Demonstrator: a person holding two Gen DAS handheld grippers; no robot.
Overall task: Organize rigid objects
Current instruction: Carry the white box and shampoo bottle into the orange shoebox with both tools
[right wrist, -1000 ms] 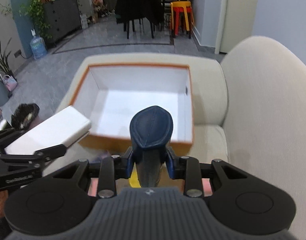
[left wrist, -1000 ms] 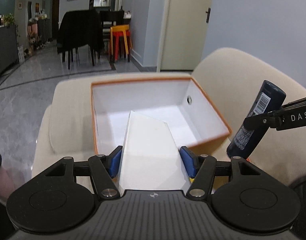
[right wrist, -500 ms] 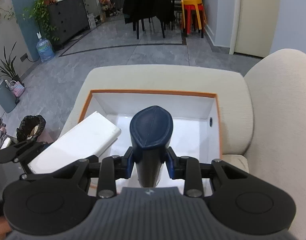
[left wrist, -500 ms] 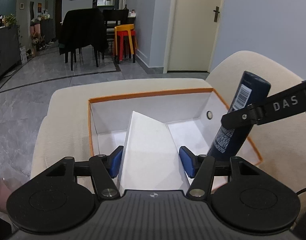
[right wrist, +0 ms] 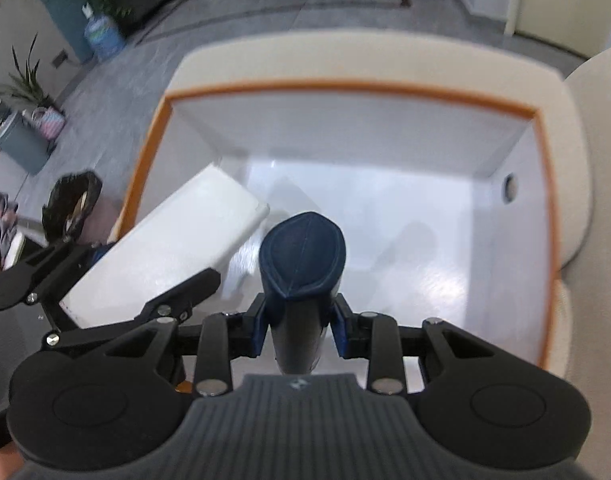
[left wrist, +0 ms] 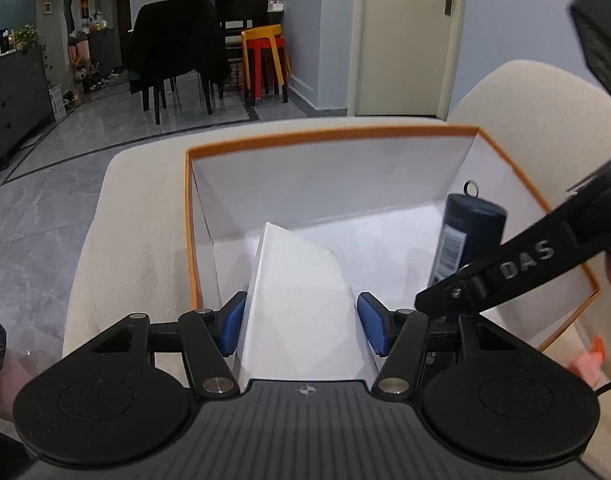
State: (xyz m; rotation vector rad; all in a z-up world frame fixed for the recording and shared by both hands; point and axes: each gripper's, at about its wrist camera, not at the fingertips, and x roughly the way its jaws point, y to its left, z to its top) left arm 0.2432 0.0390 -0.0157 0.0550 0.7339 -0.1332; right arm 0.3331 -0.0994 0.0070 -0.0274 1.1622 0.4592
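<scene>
A white bin with an orange rim (left wrist: 325, 136) (right wrist: 345, 88) sits on a cream sofa (left wrist: 145, 200). My left gripper (left wrist: 303, 328) is shut on a flat white box (left wrist: 301, 300) (right wrist: 165, 256), whose far end dips inside the bin's left half. My right gripper (right wrist: 301, 324) is shut on a dark blue bottle (right wrist: 303, 256) (left wrist: 465, 236). The bottle points down over the bin's floor, to the right of the white box. One black finger (left wrist: 505, 272) of the right gripper crosses the left wrist view. The bin's white floor shows nothing else in it.
The sofa's back cushion (left wrist: 525, 120) rises to the right of the bin. Dining chairs and stacked stools (left wrist: 265, 60) stand far back on the grey floor. A black bag (right wrist: 71, 208) and a water jug (right wrist: 103, 38) stand on the floor to the left.
Both grippers have moved forward and down over the bin. The white box's tip and the bottle are now inside its walls, and the bottle has drawn close beside the box.
</scene>
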